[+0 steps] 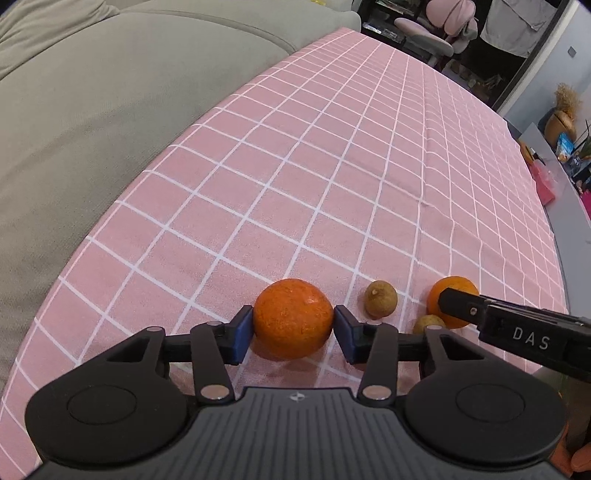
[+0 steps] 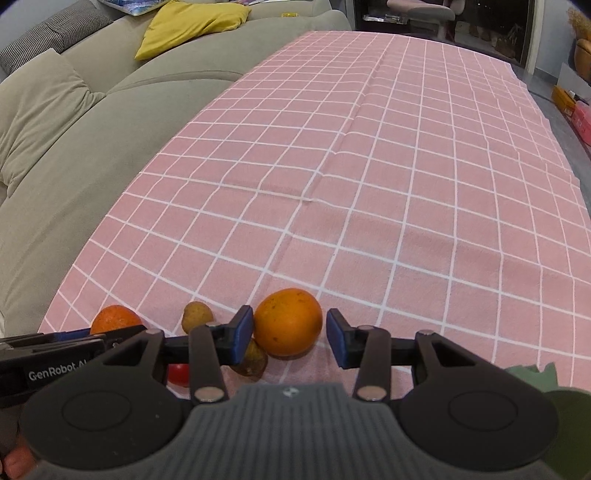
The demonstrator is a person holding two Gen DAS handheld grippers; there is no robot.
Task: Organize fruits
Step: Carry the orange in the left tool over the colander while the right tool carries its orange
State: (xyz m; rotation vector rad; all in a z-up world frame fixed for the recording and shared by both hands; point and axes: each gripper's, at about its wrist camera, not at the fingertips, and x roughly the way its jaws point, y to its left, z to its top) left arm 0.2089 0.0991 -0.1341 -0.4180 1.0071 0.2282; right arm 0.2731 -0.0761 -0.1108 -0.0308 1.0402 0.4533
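Note:
A deep orange citrus fruit (image 1: 293,319) rests on the pink checked tablecloth (image 1: 332,166), and my left gripper (image 1: 294,334) is shut on it, both blue pads against its sides. A paler orange (image 2: 288,323) sits between the fingers of my right gripper (image 2: 290,334), which is open: the left pad touches it and a narrow gap shows at the right pad. From the left wrist view, this second orange (image 1: 456,293) lies partly behind a black right finger (image 1: 458,304). Two small brown fruits (image 1: 381,303) (image 1: 428,324) lie between the oranges.
A small red fruit (image 2: 178,373) lies under the right gripper's left arm. Something green (image 2: 532,373) shows at the near right. A grey sofa (image 2: 74,147) with a yellow cushion (image 2: 192,26) runs along the table's left edge. Clutter (image 1: 543,181) sits beyond the right edge.

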